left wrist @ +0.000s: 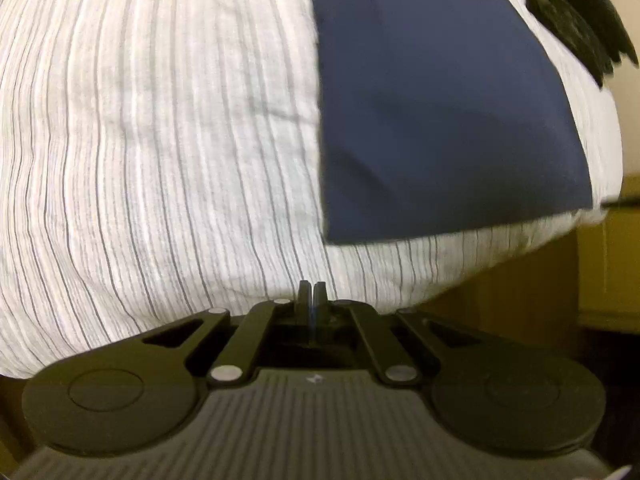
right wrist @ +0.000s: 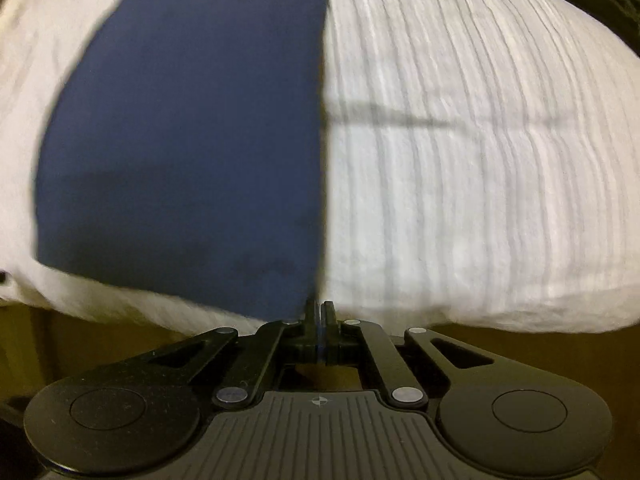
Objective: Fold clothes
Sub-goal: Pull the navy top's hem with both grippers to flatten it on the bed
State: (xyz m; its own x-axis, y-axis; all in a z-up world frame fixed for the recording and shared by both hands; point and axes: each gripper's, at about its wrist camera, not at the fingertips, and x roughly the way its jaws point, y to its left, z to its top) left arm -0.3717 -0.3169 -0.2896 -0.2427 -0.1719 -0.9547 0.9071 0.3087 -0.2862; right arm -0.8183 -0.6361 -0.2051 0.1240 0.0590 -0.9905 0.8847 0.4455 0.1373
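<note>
Two grippers, left gripper (left wrist: pixel 311 292) closed, right gripper (right wrist: pixel 319 312) pinching navy cloth (right wrist: pixel 192 140), striped sheet (left wrist: pixel 160 160) beneath

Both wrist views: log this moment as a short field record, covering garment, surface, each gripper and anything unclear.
garment: navy cloth, lying flat, straight edges
surface: white striped bedding under the cloth
left gripper: jaws closed, a thin blue strip between them, near the bedding's front edge
right gripper: jaws closed at the cloth's near corner, a blue strip between them
other: right gripper's body shows top right in the left wrist view
unclear: right wrist view is motion-blurred; garment type cannot be told
</note>
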